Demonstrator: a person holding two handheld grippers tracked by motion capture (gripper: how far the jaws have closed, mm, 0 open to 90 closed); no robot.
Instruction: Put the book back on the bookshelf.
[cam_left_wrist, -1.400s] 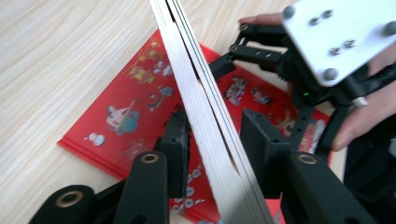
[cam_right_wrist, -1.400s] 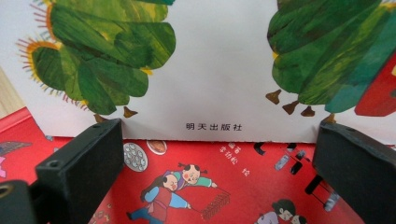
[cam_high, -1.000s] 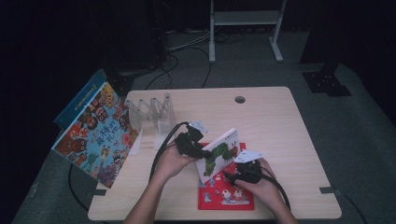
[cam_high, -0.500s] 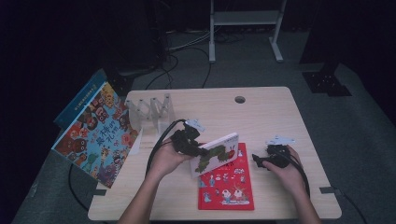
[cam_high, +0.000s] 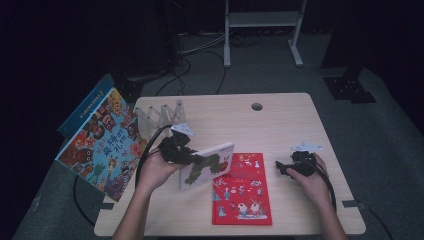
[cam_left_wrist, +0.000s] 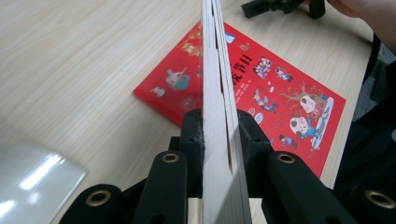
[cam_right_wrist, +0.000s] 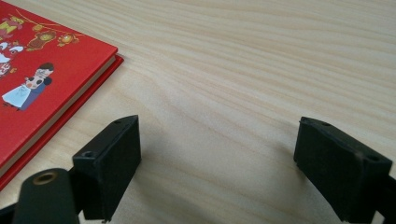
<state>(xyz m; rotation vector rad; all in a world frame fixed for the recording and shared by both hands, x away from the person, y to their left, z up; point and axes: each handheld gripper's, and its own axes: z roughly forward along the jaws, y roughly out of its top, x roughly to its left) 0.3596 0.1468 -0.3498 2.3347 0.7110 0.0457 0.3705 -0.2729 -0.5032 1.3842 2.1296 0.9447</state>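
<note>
My left gripper (cam_high: 186, 156) pinches white caterpillar-cover board book (cam_high: 207, 165), lifting it; right gripper (cam_high: 286, 167) just spread, empty; next: clear folding rack (cam_high: 157, 116).

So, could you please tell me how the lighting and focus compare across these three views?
High view: dim and soft, dark surroundings, only the table lit. Left gripper view: the white book's near edge is blurred, the red book behind it sharper, and there is pale glare at lower left. Right gripper view: bright and even, with the left jaw's near part soft and a faint shadow on the wood between the jaws.
</note>
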